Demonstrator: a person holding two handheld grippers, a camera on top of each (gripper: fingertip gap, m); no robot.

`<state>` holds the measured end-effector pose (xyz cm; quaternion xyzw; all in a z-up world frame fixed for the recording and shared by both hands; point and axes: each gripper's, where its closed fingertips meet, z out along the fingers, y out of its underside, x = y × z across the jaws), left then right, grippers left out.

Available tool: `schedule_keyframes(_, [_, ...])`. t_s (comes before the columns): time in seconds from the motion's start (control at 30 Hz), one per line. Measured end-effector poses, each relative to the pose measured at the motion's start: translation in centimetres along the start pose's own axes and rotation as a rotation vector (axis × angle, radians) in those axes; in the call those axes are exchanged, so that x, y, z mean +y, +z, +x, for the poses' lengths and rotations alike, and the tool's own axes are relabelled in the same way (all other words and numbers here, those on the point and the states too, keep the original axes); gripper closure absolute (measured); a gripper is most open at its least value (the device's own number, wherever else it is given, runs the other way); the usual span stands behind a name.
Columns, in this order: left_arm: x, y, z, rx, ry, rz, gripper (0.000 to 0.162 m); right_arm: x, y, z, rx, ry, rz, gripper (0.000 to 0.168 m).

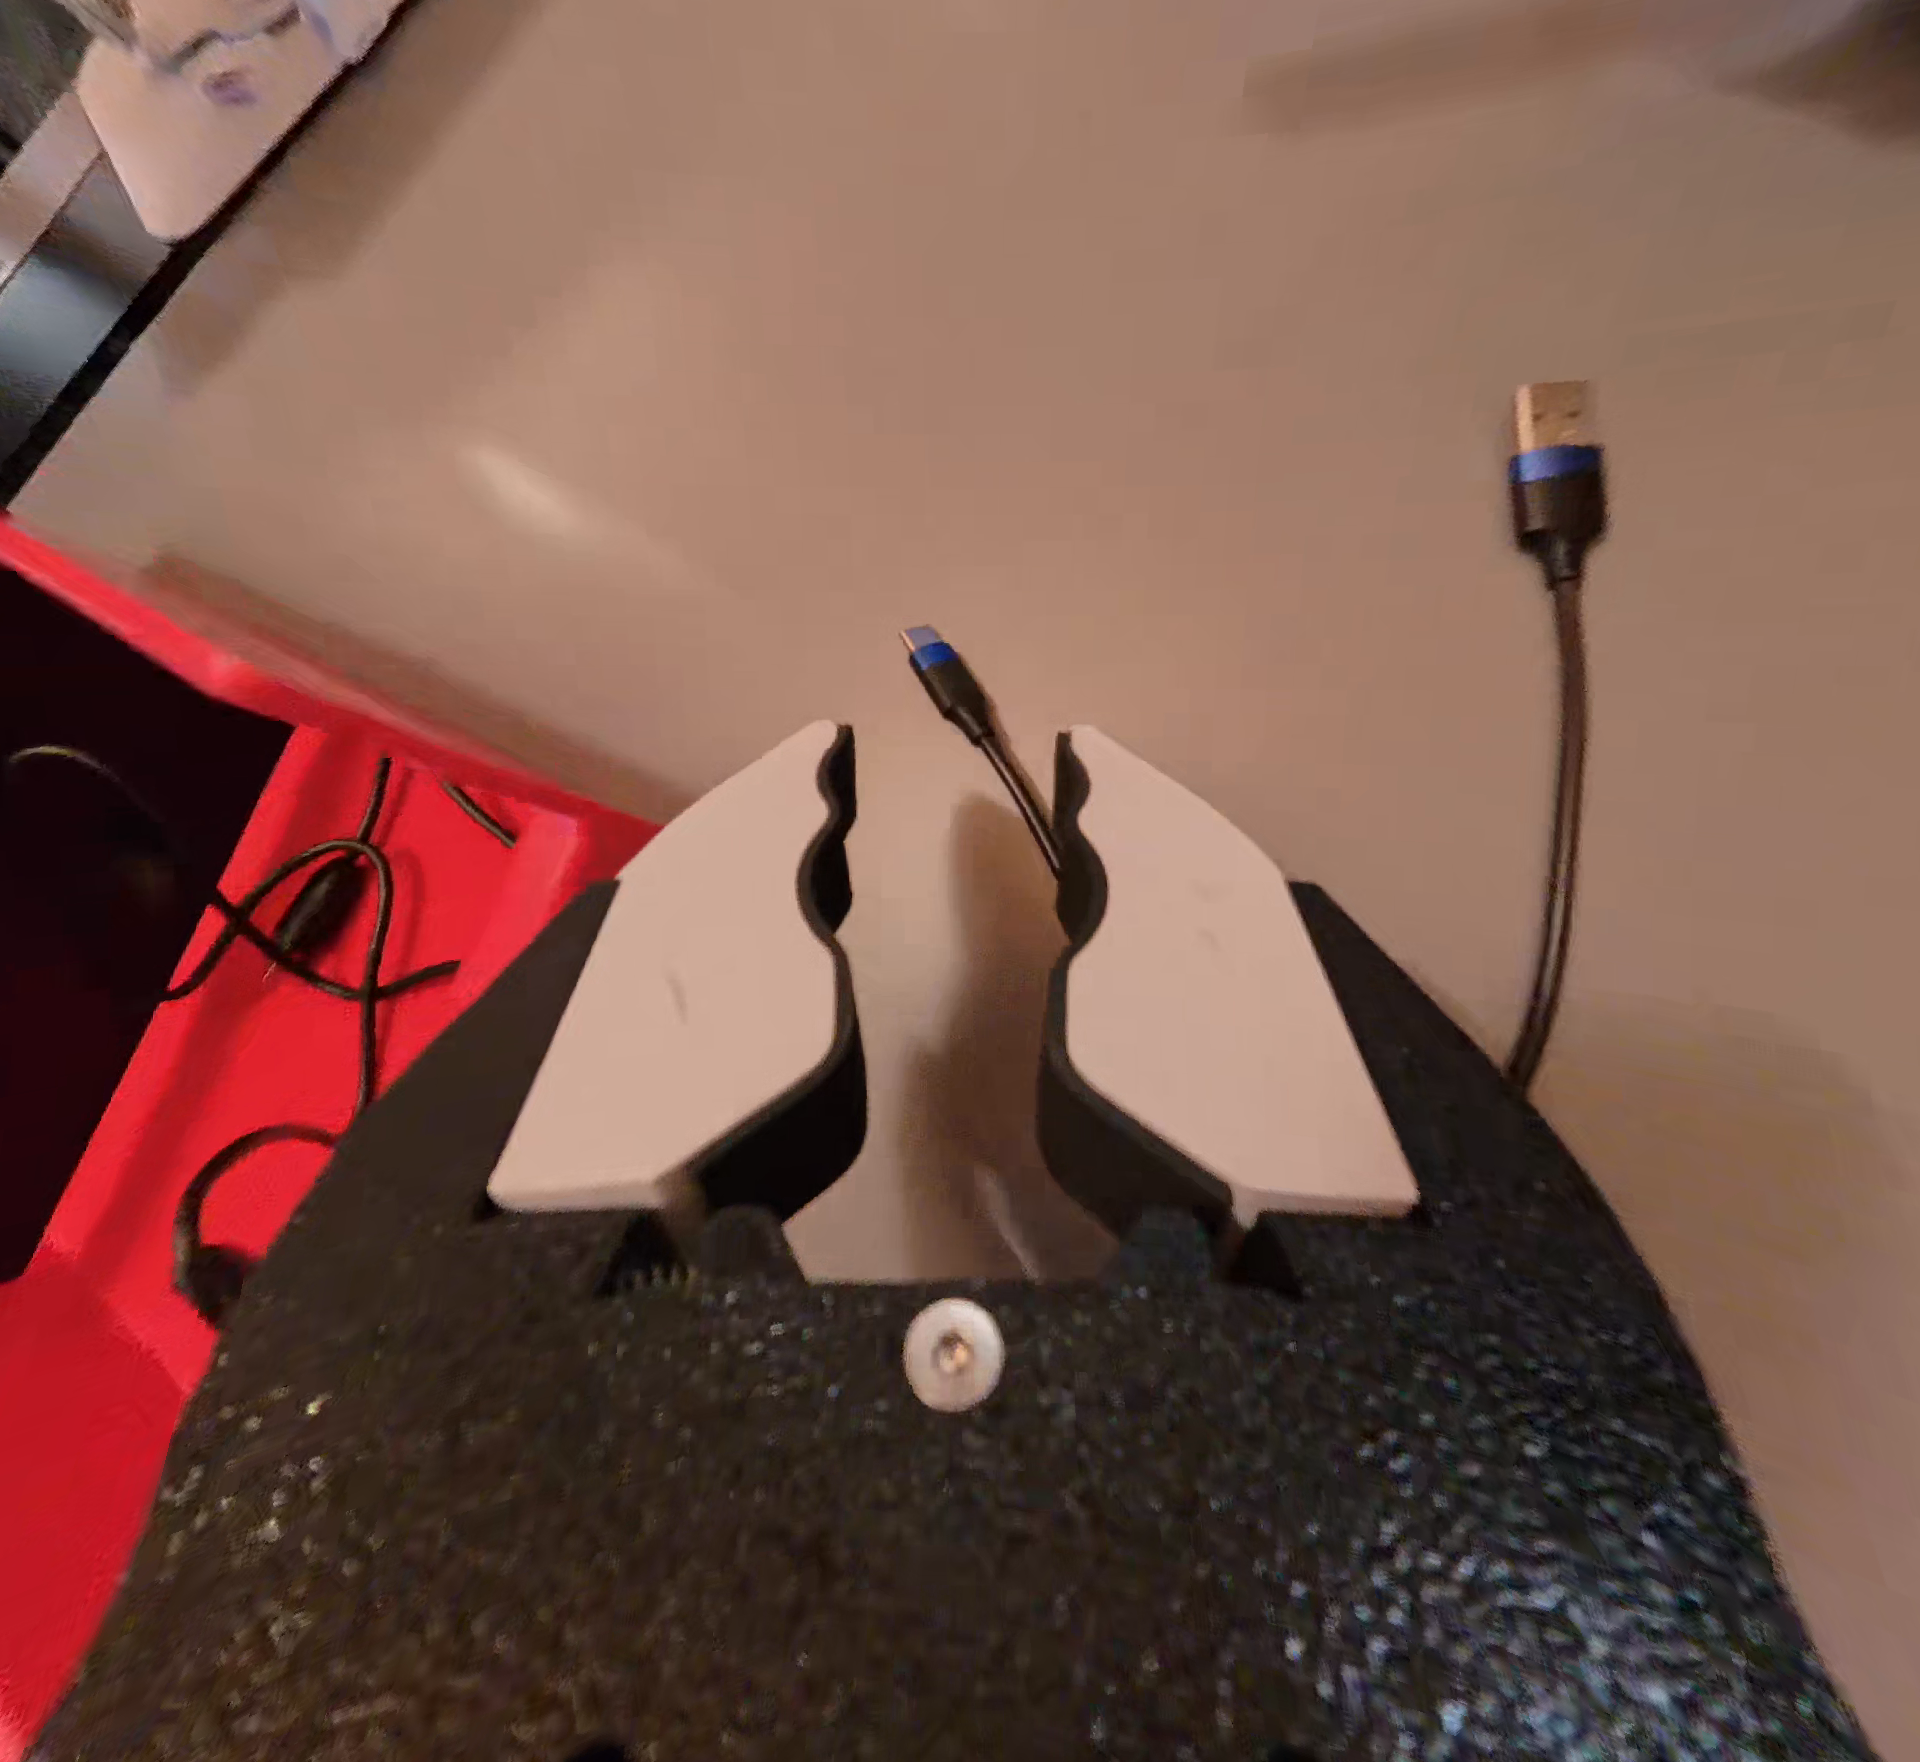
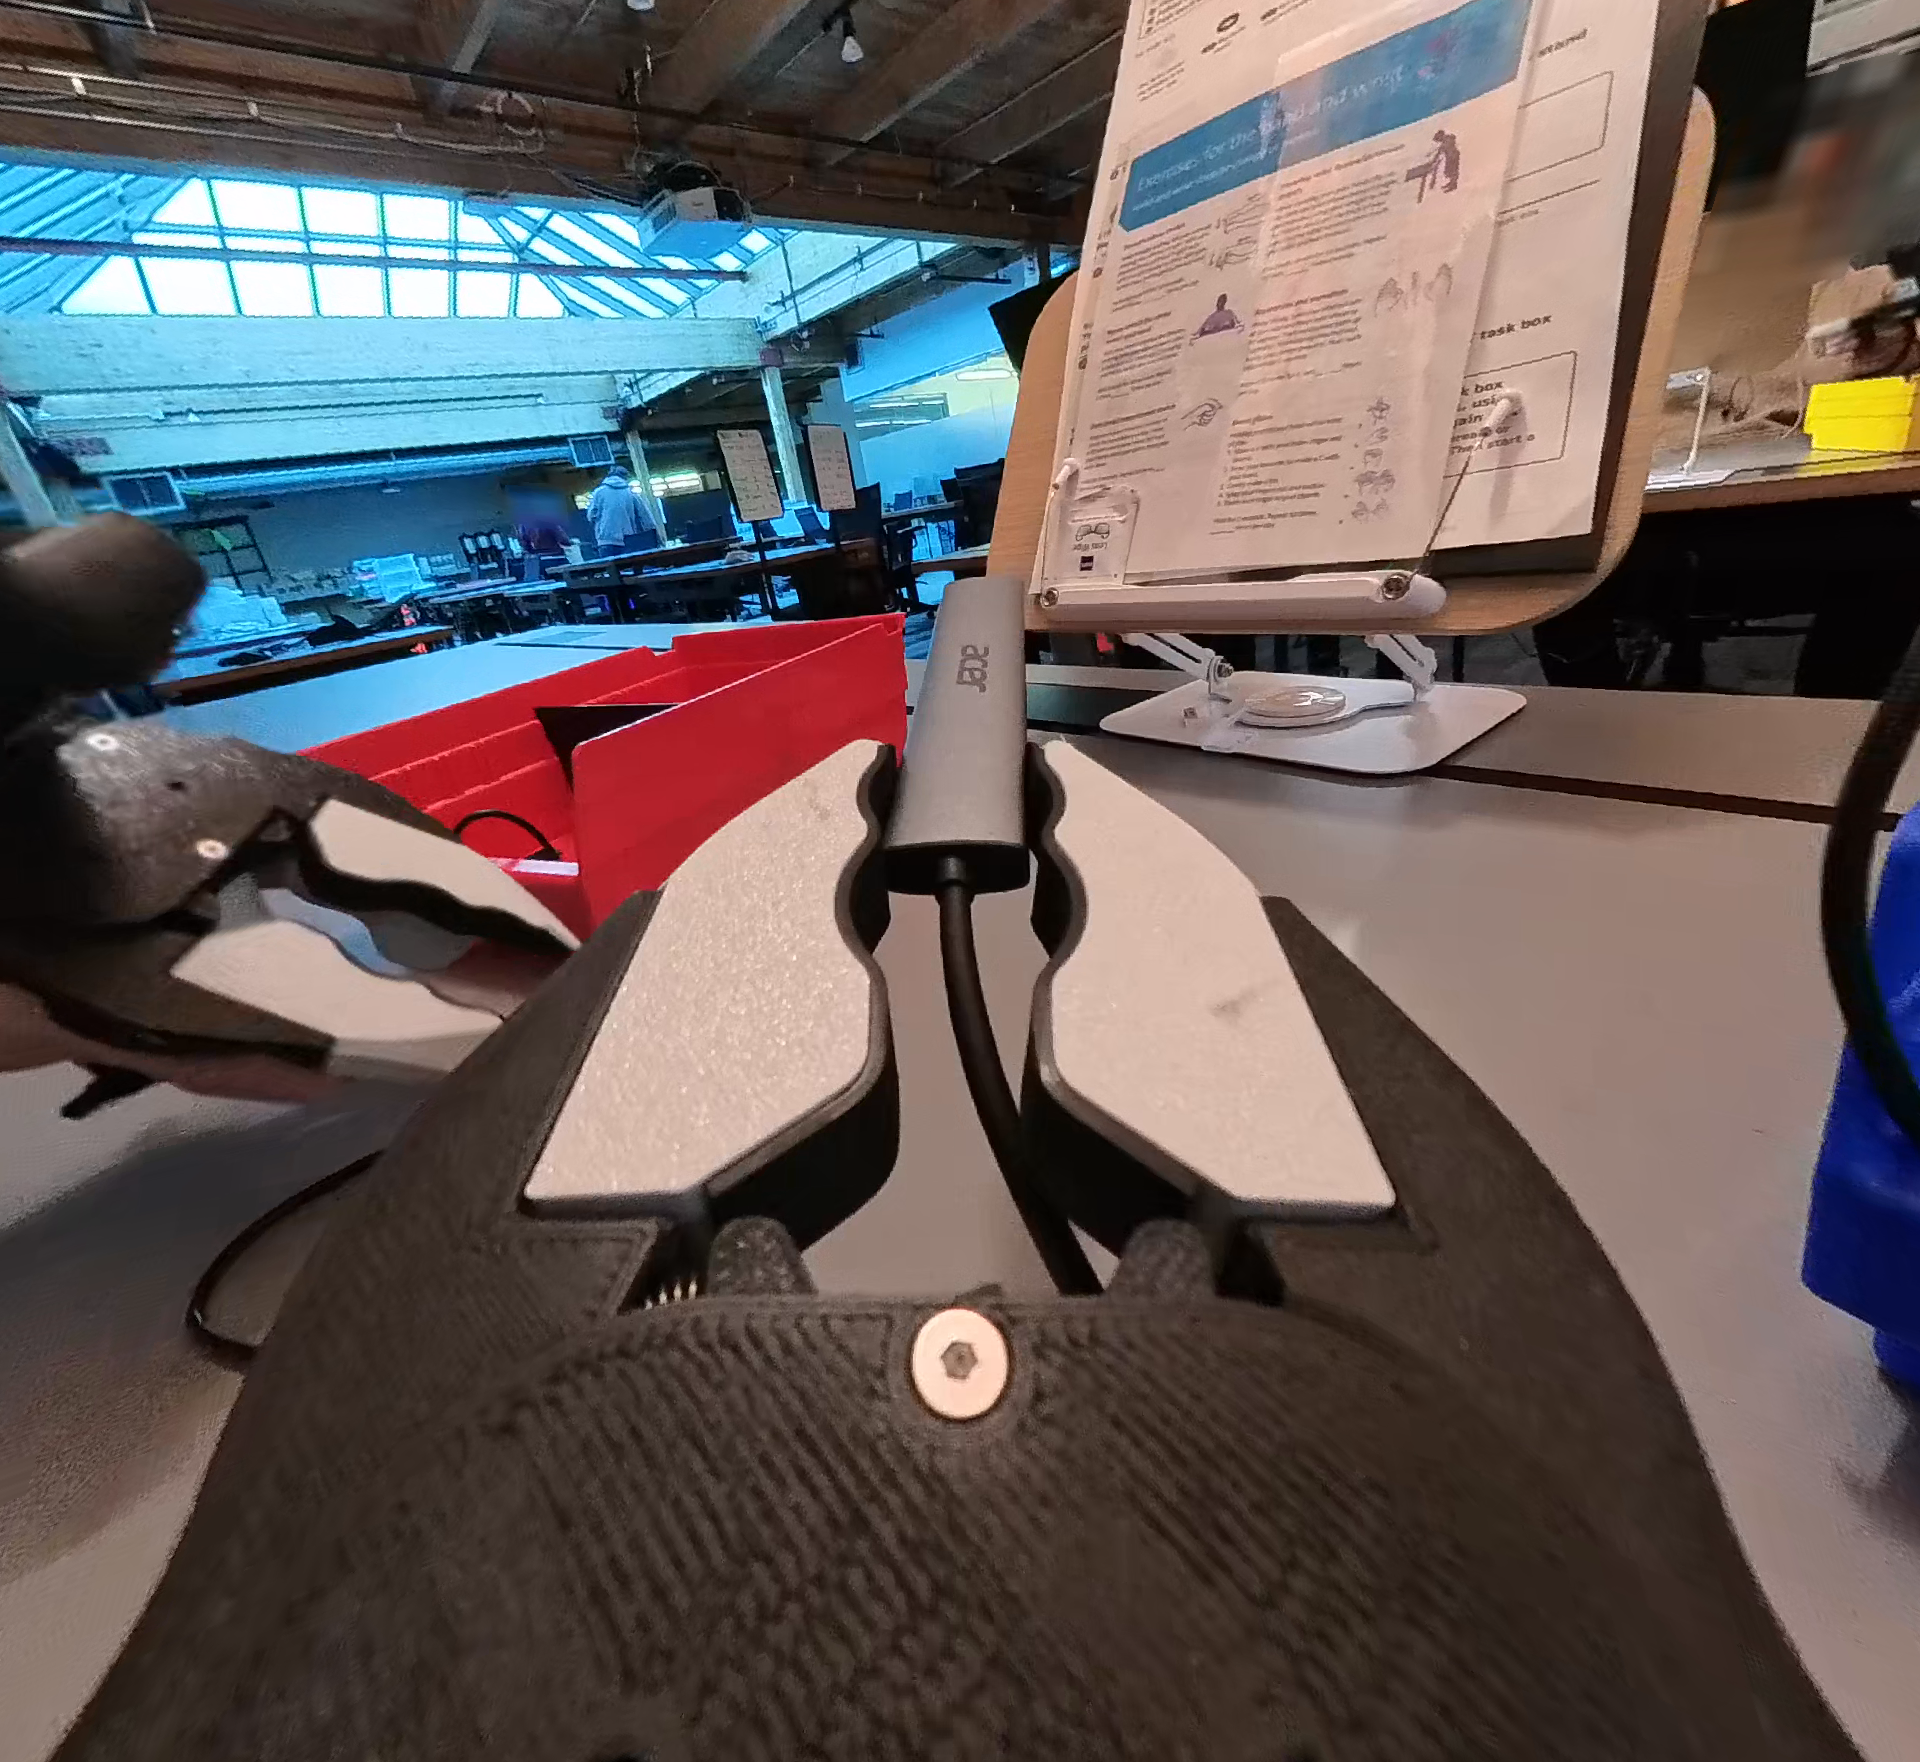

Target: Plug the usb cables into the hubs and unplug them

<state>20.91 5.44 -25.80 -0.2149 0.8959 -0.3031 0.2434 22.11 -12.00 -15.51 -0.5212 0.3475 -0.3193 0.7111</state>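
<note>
In the left wrist view my left gripper [image 1: 954, 736] is open and empty, just above the grey table. A thin black cable with a blue-ringed USB-C plug [image 1: 938, 670] lies just past the fingertips, its cord running under the right finger [image 1: 1174, 964]. A larger blue-ringed USB-A plug [image 1: 1554, 463] on a braided cable lies to the right. In the right wrist view my right gripper [image 2: 961, 756] is shut on a grey USB hub [image 2: 971, 673], held above the table. The hub's black cord [image 2: 971, 1016] runs back between the fingers. The left gripper [image 2: 520, 980] shows at the left.
A red bin [image 2: 727, 746] with loose black cables [image 1: 332, 923] stands at the left of the table. A document stand with papers [image 2: 1340, 278] on a white base [image 2: 1455, 725] stands behind. A blue object [image 2: 1870, 1193] is at the right edge. People stand far back. The grippers' ends are close to 20 centimeters from one another.
</note>
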Motion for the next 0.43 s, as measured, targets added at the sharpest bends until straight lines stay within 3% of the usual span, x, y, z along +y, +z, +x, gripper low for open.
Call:
schedule_keyframes(0.13, [1.3, 1.8, 1.1, 0.026, -0.040, -0.131, 0.130, -0.1, -0.1, 0.1, -0.001, 0.010, 0.012, 0.145])
schedule_keyframes(0.23, [1.6, 2.0, 0.9, 0.027, -0.081, -0.183, 0.141, -0.1, 0.0, 0.1, -0.004, 0.015, 0.004, 0.145])
schedule_keyframes(0.37, [1.5, 2.2, 1.1, 0.087, -0.043, -0.177, 0.155, 0.1, 0.1, -0.2, -0.015, -0.006, -0.010, 0.145])
schedule_keyframes(0.43, [1.1, 2.2, 2.1, 0.211, 0.031, -0.139, 0.159, 0.3, 0.2, -0.5, -0.024, -0.022, -0.022, 0.145])
